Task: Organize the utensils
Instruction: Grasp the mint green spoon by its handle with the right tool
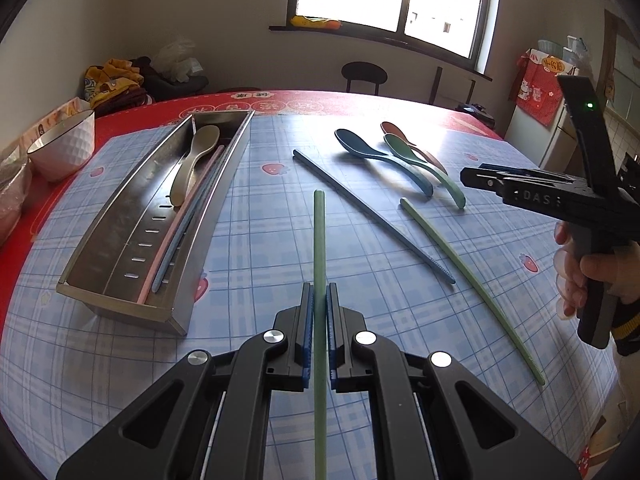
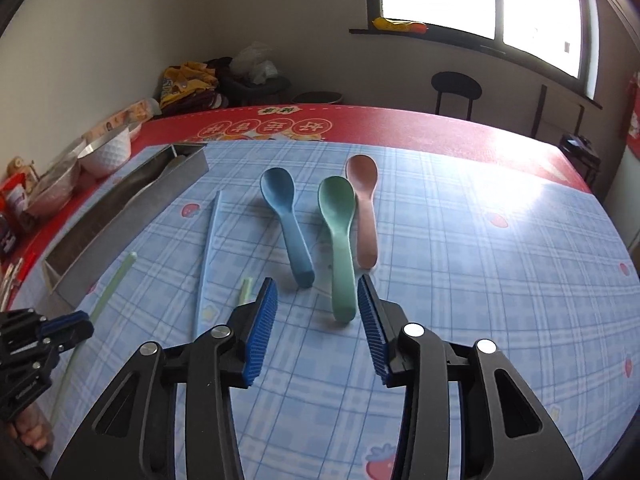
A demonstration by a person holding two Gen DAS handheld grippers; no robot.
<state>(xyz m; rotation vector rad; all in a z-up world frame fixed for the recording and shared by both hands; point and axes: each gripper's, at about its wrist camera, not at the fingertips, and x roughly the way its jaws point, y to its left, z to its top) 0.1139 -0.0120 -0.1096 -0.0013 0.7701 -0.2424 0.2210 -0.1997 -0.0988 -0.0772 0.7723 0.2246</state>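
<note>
My left gripper is shut on a green chopstick and holds it above the table, pointing away. To its left stands a steel utensil tray holding a beige spoon, a pink chopstick and a blue chopstick. On the cloth lie a blue chopstick, a second green chopstick, and blue, green and pink spoons. My right gripper is open and empty, its fingers on either side of the green spoon's handle end, above it.
A white bowl and packets sit at the table's left edge. The red cloth border runs along the far side. A stool and chairs stand beyond the table under the window. The right gripper also shows in the left wrist view.
</note>
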